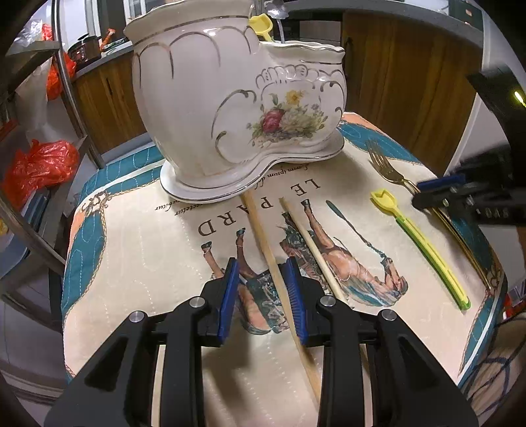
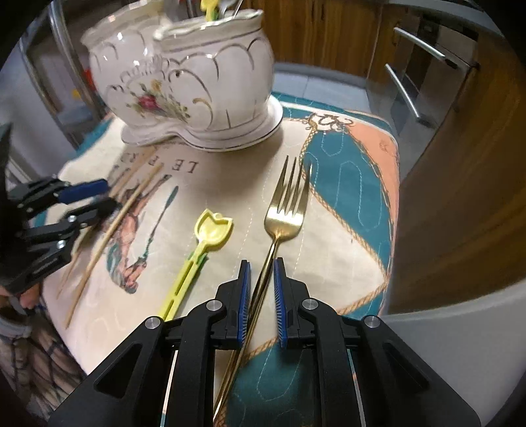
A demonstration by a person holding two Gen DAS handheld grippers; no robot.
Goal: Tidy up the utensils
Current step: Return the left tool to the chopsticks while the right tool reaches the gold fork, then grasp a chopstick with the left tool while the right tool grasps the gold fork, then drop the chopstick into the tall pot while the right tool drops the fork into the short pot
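A white floral ceramic holder [image 1: 203,98] [image 2: 203,78] stands at the far end of the printed cloth [image 1: 131,246], with a yellow utensil [image 1: 261,26] inside it. My left gripper [image 1: 262,261] [image 2: 95,197] is open around one wooden chopstick [image 1: 263,236], which lies against its right pad. A second chopstick [image 1: 312,249] lies just outside that finger. My right gripper [image 2: 262,262] [image 1: 437,193] straddles the handle of a gold fork [image 2: 286,210] [image 1: 384,164]. The handle rests by the left pad, with a gap to the right one. A yellow-green spoon [image 2: 210,230] [image 1: 424,249] lies between fork and chopsticks.
The cloth covers a small table whose edges drop off close on every side. Red plastic bags [image 1: 39,164] sit on shelving to the left. Wooden cabinets [image 1: 394,65] and oven handles [image 2: 404,88] stand behind and to the right. A hand [image 2: 29,299] holds the left gripper.
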